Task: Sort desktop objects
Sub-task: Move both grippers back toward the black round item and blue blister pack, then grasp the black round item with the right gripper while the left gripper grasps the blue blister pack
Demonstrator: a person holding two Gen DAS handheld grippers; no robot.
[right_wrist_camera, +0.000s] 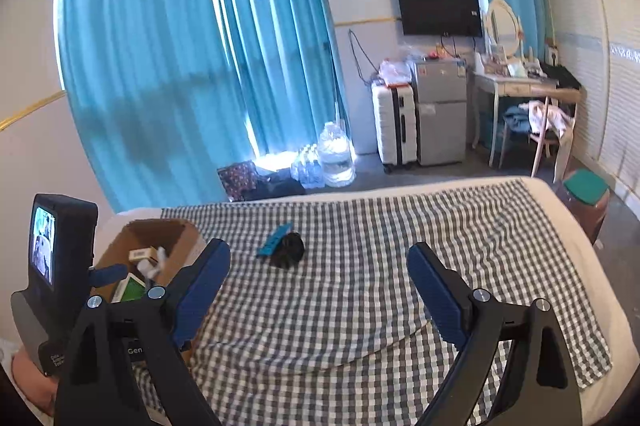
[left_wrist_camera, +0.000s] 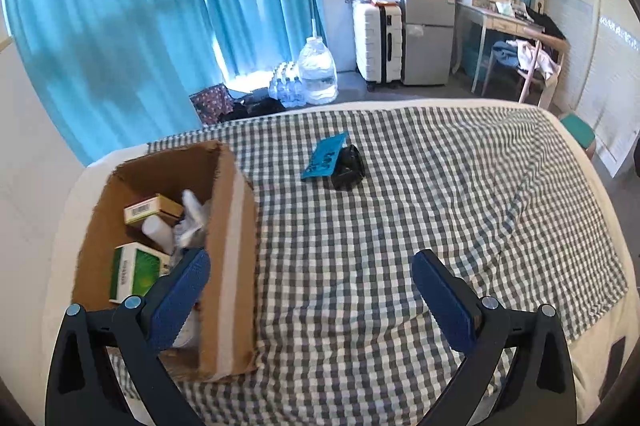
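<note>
An open cardboard box (left_wrist_camera: pixel 230 226) stands at the left on the checkered cloth (left_wrist_camera: pixel 400 226). It holds a green-and-white carton (left_wrist_camera: pixel 134 272), a tan carton (left_wrist_camera: pixel 152 209), a white bottle (left_wrist_camera: pixel 158 232) and clear wrapping. A teal card (left_wrist_camera: pixel 325 157) leans on a black object (left_wrist_camera: pixel 348 168) near the cloth's far middle. My left gripper (left_wrist_camera: pixel 310 266) is open and empty, its left finger over the box. My right gripper (right_wrist_camera: pixel 318 262) is open and empty above the cloth; the box (right_wrist_camera: pixel 160 246), card (right_wrist_camera: pixel 274 245) and black object (right_wrist_camera: pixel 290 250) lie ahead of it. The left gripper's body (right_wrist_camera: pixel 60 266) shows at the left.
The cloth covers a white bed (left_wrist_camera: pixel 592 346). Beyond the far edge stand water bottles (left_wrist_camera: pixel 318 70), a white suitcase (left_wrist_camera: pixel 378 42), a small fridge (left_wrist_camera: pixel 428 34), a desk with a chair (left_wrist_camera: pixel 532 54) and blue curtains (left_wrist_camera: pixel 140 6). A teal-topped stool (right_wrist_camera: pixel 586 198) stands at the right.
</note>
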